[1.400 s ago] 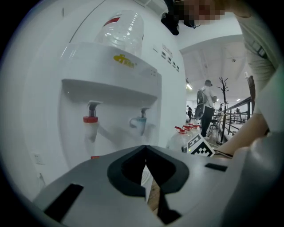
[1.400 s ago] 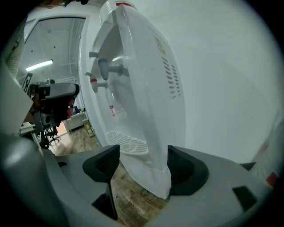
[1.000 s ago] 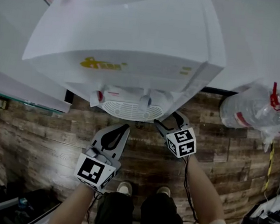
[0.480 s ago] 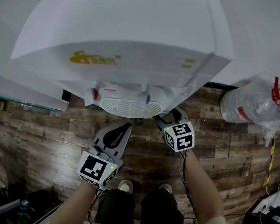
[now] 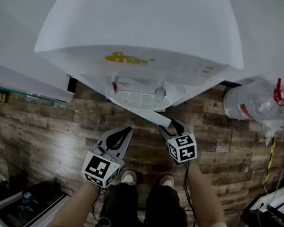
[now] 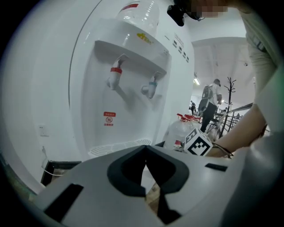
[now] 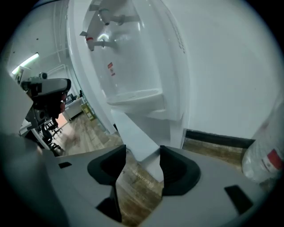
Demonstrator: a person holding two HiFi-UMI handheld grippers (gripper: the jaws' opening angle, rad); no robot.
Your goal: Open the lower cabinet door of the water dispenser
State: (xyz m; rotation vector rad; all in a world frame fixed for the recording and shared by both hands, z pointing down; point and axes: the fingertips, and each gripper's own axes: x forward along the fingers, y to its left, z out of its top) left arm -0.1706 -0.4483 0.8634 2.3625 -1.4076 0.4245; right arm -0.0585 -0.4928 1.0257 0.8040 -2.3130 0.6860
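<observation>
A: Wood-plank floor under everything, dark and streaky. What stands on it?

B: A white water dispenser, seen from above in the head view, with a ribbed drip tray at its front. A clear water bottle with red marks lies on the floor, well apart on the right.

A: And the lower cabinet door?

B: It is below the drip tray and stands ajar. It shows as a white panel angling out from the dispenser's base over the floor, its free edge toward the person.

A: Which gripper is on it?

B: The right gripper. Its jaws are closing with the door's free corner between them. The pads look to meet both faces of the panel, though the wide-angle view makes that contact hard to confirm.

A: What about the left gripper?

B: It hangs just left of the door, apart from it, pointing at the dispenser's front. Its jaws are pressed together at the tips with nothing between them.
</observation>
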